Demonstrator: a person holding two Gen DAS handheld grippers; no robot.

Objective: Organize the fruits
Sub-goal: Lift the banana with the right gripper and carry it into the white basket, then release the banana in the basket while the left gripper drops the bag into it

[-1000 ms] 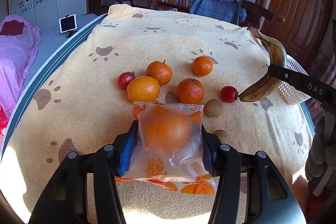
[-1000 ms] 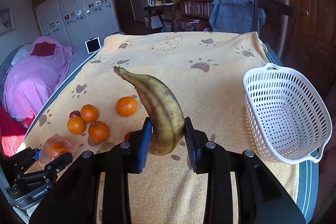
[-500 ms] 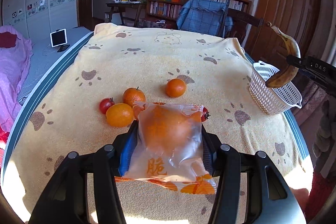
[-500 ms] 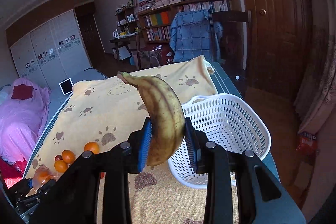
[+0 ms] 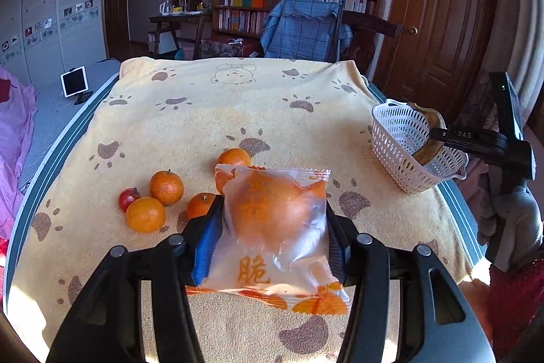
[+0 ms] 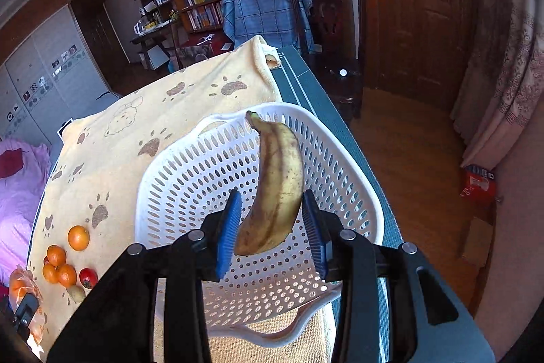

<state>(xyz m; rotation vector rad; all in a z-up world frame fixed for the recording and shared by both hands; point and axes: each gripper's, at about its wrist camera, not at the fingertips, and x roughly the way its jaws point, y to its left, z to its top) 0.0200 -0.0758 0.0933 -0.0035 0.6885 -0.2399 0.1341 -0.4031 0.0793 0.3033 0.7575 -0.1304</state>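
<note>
Your right gripper hangs over the white perforated basket, and its jaws are opening. The banana is between the two blue pads, stem end pointing away from you toward the far rim, lower end down at the pads. A gap shows on each side of it: the right pad stands clear of the peel, and the left pad is close beside the lower tip, so nothing is pressing on the fruit. The banana sits directly above the basket's floor, inside the line of the rim.

In your left wrist view the same basket stands at the right edge of the paw-print blanket, with the banana at its near rim against the black finger of the right gripper.

Your left gripper is pinching the bagged orange, a clear printed packet with the fruit inside. Both pads press on its sides and the packet's sealed bottom edge hangs down toward the camera. It is held above the blanket, well apart from the basket.

On the blanket, beyond and left of the packet, lie four loose mandarins in a cluster, with a small red tomato just beside the leftmost two.
</note>
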